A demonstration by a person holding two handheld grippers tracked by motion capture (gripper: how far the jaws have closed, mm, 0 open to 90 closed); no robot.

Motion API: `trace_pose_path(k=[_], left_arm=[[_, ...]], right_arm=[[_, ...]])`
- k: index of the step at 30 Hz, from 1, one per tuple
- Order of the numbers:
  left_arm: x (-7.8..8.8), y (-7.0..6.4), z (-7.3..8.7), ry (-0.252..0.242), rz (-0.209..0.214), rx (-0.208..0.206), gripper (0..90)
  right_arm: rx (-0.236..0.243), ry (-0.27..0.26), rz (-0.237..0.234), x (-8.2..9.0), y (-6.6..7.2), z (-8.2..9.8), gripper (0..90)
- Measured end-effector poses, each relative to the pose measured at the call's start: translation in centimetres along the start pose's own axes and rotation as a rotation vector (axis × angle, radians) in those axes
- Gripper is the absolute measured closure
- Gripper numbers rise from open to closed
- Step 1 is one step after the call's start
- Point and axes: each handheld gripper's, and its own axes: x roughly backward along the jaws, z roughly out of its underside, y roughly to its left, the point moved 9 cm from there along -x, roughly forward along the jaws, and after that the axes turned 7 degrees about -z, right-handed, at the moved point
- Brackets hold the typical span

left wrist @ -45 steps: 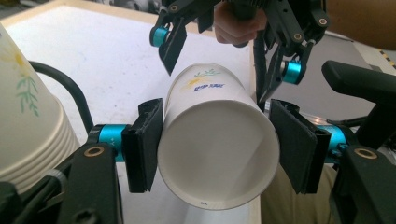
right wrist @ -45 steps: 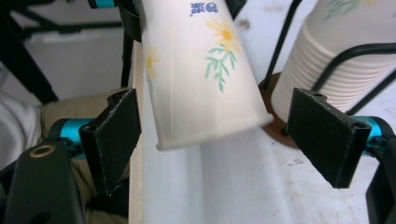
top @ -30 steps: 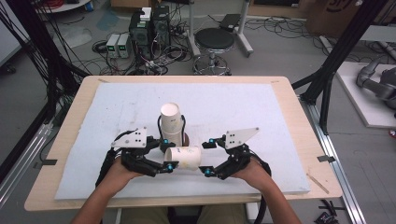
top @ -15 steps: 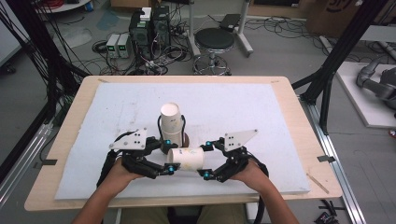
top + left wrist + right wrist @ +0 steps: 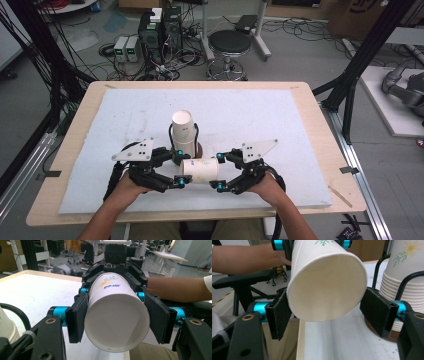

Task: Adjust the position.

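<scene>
Currently we have one paper cup [image 5: 200, 170] lying on its side just above the table [image 5: 300, 100], near its front edge and just in front of the upright cup stack [image 5: 184, 131], spanned between both grippers. Our left gripper [image 5: 179, 167] is clamped on the cup's closed bottom end, pads [image 5: 76, 315] tight against its wall. Our right gripper [image 5: 218, 171] has just been closing around the open rim end; its left pad [image 5: 279, 312] touches the cup, but the right pad looks barely clear, so that grip isn't made.
</scene>
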Motion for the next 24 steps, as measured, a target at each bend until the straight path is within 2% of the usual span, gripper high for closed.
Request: trace_pose_path(k=[7,9,10,11,12,13,15,17,18,19,20,23,24], left_arm=[[0.0,0.1,0.3,0.0,0.001,0.026,37.2],[0.0,0.0,0.5,0.017,0.005,0.031,36.8],[-0.2,0.0,0.7,0.038,0.003,0.056,31.5],[-0.2,0.0,0.7,0.038,0.003,0.056,21.0],[-0.4,0.1,0.9,0.06,-0.018,0.073,21.0],[-0.4,0.3,1.0,0.078,-0.035,0.085,12.6],[-0.2,0.4,1.0,0.096,-0.047,0.078,11.5],[0.0,0.2,1.0,0.106,-0.046,0.073,11.6],[0.3,0.4,1.1,0.124,-0.068,0.057,11.7],[0.3,0.4,1.1,0.124,-0.068,0.057,11.7],[0.4,0.5,1.1,0.136,-0.078,0.051,11.8],[0.7,0.9,1.1,0.179,-0.117,0.031,11.9],[0.7,0.9,1.1,0.179,-0.117,0.031,12.0]], right_arm=[[-0.015,-0.002,-0.005,0.1,-0.1,0.0,33.5],[-0.029,0.0,-0.014,0.2,0.0,0.1,34.3],[-0.043,0.007,-0.027,0.3,0.0,0.1,35.2],[-0.047,0.012,-0.033,0.3,0.1,0.2,35.2],[-0.047,0.012,-0.033,0.3,0.1,0.2,35.2],[-0.053,0.017,-0.039,0.3,0.1,0.2,35.2],[-0.068,0.025,-0.04,0.4,0.2,0.2,35.2],[-0.078,0.046,-0.028,0.6,0.1,0.1,35.2],[-0.084,0.068,-0.007,0.9,-0.2,0.1,35.2],[-0.084,0.068,-0.007,0.9,-0.2,0.1,35.2],[-0.078,0.1,0.025,1.1,-0.4,0.0,35.2],[-0.065,0.158,0.048,1.3,-0.6,-0.2,35.2],[-0.058,0.181,0.054,1.3,-0.6,-0.3,35.2]])
